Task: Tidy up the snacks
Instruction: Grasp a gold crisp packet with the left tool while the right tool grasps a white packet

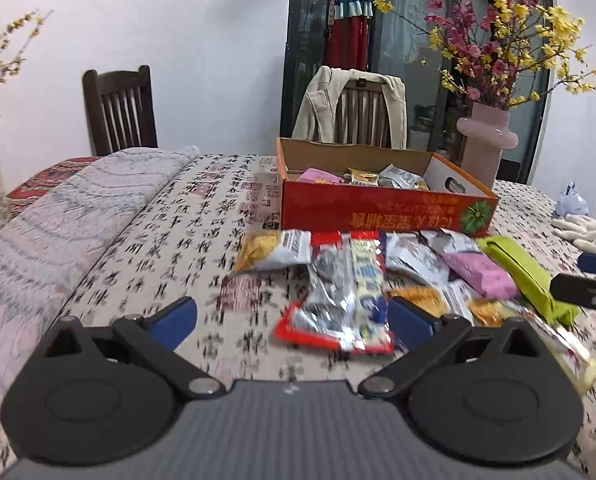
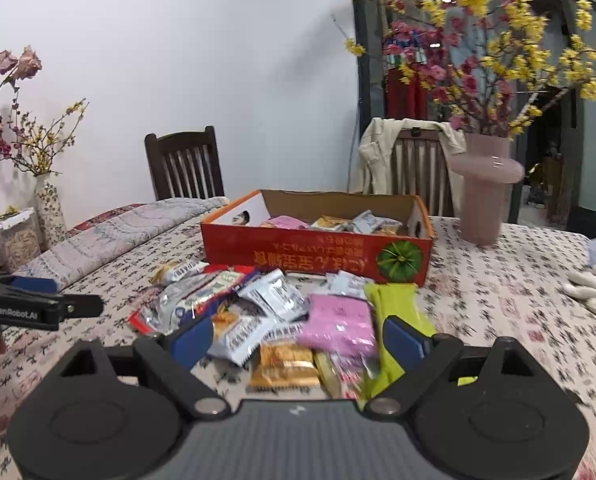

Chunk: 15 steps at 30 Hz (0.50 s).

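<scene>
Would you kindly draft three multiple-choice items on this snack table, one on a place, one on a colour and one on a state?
1. Where does the pile of loose snack packets lie?
A. inside the pink vase
B. on the tablecloth in front of the red box
C. on the chair seat

2. What colour is the long packet at the right of the pile?
A. lime green
B. black
C. dark blue

3. How does the right tool stand?
A. shut on a packet
B. open, holding nothing
C. shut and empty

Answers:
1 B, the packets are spread on the cloth just before the red box.
2 A, its wrapper is bright yellow-green.
3 B, its blue pads stand wide apart above the pile.
</scene>
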Available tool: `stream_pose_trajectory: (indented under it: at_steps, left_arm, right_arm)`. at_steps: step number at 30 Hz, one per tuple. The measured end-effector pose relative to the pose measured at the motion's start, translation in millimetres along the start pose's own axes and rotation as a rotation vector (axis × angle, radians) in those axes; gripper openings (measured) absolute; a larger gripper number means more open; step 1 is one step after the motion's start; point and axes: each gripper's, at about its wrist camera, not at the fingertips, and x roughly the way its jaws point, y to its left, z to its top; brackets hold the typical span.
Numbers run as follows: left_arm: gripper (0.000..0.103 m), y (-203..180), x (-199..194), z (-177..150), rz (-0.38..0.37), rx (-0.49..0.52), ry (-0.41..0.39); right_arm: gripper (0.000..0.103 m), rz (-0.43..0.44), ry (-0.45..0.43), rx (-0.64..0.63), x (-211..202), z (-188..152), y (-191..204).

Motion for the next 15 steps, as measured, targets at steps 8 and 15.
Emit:
stream_pose_trajectory:
  at_steps: [8,15]
  left_arm:
    - [0.086,17,69,29,-0.026,0.077,0.091]
    - [0.090,28,137,47,-0.146,0.083,0.176]
  right_arm:
    - [0.082,0.071,0.077,-0.019,66,24,14]
    - [0.068,0.083,0.169,-0.119,132,37,15]
